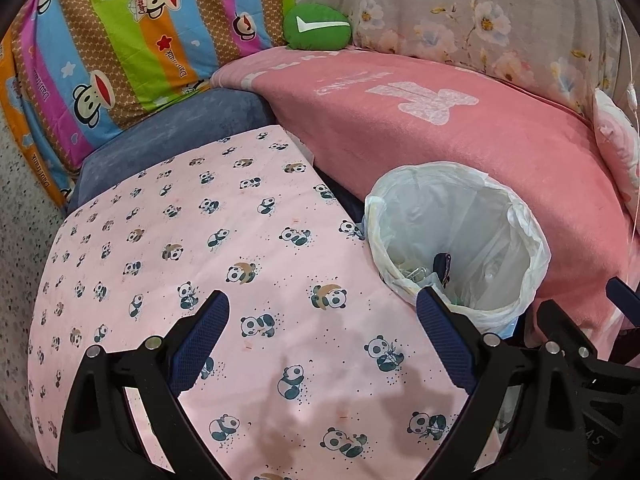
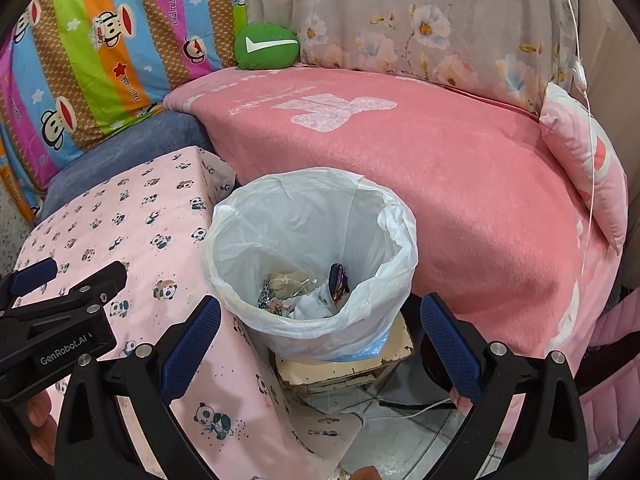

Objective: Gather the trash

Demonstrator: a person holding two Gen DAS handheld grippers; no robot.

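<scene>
the left gripper (image 1: 322, 336) is held over the bench (image 1: 168, 240), which is draped in a pink cloth printed with pandas; its jaws are spread wide and nothing is gripped between them. the right gripper (image 2: 320, 330) is held above the bin (image 2: 312, 264), its jaws likewise spread wide and empty. in the right wrist view the left gripper is seen at the left edge, over the bench.

the bin is lined with a white bag (image 2: 384, 216) whose rim is folded loosely over the edge. it is seen just beside the bench's right edge, between the bench and the pink blanket (image 2: 440, 168). it is set on a worn cardboard box (image 2: 356, 368), which rests on a tiled floor (image 2: 400, 432). trash (image 2: 296, 292) is seen at the bottom of the bin: crumpled wrappers, a bit of white paper and a dark item propped against the bag's inner wall. the bench top itself is seen bare of loose items.

behind the bench a blue cushion (image 1: 192, 120) is seen, and beyond it a striped quilt (image 1: 120, 40) printed with monkeys. a green pillow (image 1: 318, 26) lies at the far edge of the blanket, against a floral cloth (image 1: 480, 20).
</scene>
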